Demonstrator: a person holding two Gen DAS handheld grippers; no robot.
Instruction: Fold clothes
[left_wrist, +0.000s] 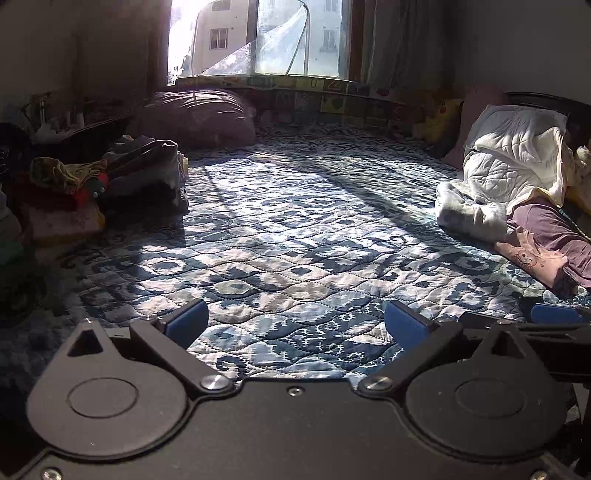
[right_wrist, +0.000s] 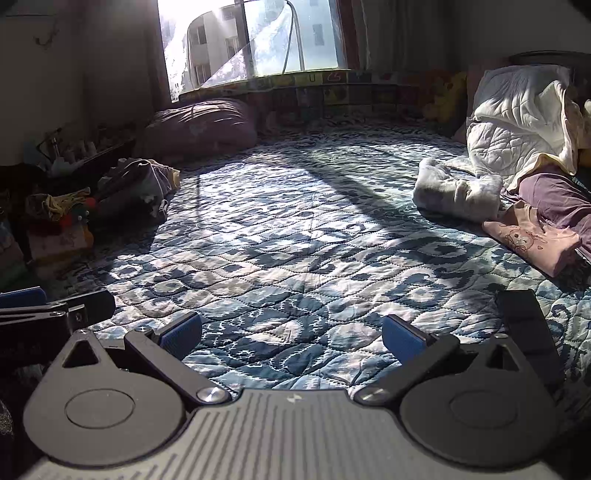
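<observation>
The quilt (left_wrist: 295, 236) spreads wide and bare between the two grippers and the window (left_wrist: 258, 37), a blue-and-white patterned, diamond-stitched surface lit in bands by the sun. Clutter lines both side edges, and the middle lies open. The left gripper (left_wrist: 295, 325) hovers low over the near quilt, its blue-padded jaws spread wide with nothing between them. The right gripper (right_wrist: 291, 334) sits just beside it, likewise spread wide and holding nothing.

On the left edge a heap of clothes (left_wrist: 74, 184) lies crumpled and dark, with an open bag (left_wrist: 147, 166) among it; what the bag holds cannot be made out. On the right edge lie a pink shirt (right_wrist: 532, 240) with a cartoon print, a purple garment (right_wrist: 554, 199), a fluffy grey roll (right_wrist: 454, 192) and a white quilted blanket (right_wrist: 517, 125) in a mound. A purple cushion (left_wrist: 195, 118) sits under the window.
</observation>
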